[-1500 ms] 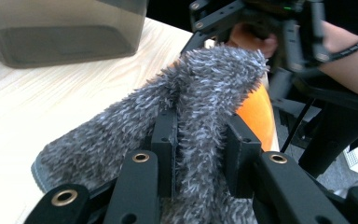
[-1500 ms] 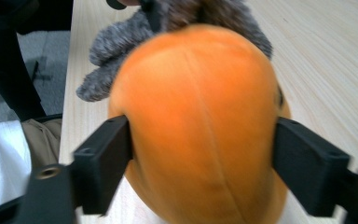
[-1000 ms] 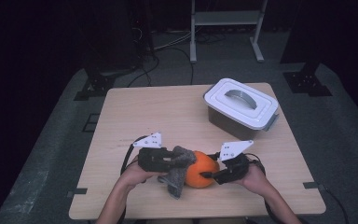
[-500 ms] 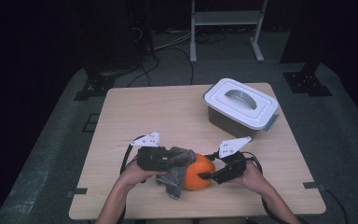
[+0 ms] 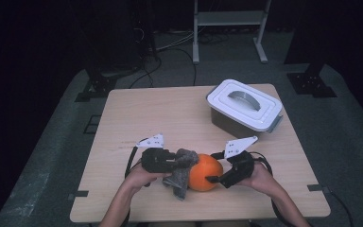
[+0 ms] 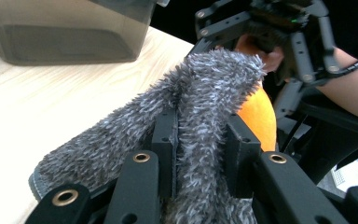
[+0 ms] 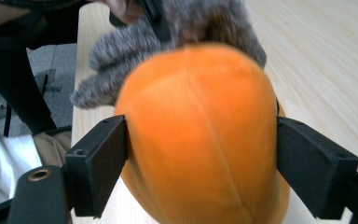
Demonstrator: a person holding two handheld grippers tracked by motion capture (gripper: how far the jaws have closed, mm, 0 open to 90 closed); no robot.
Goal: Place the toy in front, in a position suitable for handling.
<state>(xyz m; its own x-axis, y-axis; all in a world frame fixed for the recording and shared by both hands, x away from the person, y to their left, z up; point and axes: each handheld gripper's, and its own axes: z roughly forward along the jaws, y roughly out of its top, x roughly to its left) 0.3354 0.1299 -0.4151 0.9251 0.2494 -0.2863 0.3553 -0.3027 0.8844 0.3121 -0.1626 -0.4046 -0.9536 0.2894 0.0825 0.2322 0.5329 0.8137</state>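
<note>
Near the table's front edge: the orange pumpkin [image 5: 205,172] sits on the wooden table [image 5: 170,113], between the two grippers
Left gripper [image 5: 174,163]: jaws pressed together on a fold of the grey fuzzy cloth [image 5: 182,172], which is pinched between them in the left gripper view [image 6: 200,140]
Right gripper [image 5: 216,178]: jaws spread wide around the pumpkin [image 7: 200,135], one pad against each flank, holding it steady
Key relation: the cloth lies on the pumpkin's left side, touching it, with the pumpkin directly beyond the left gripper's jaws; the left hand is the nearer one for the rubbing
Cloth axis: it hangs down from the pinch toward the tabletop, long axis roughly upright, lower end draped at the pumpkin's foot
Pumpkin axis: nearly round, so no clear long axis; its ribs run away from the right gripper's camera, which way the stem end faces I cannot tell
Likely step: wiping the pumpkin with the cloth
Farther back: white-lidded bin [image 5: 244,105], well apart at the table's right rear
</note>
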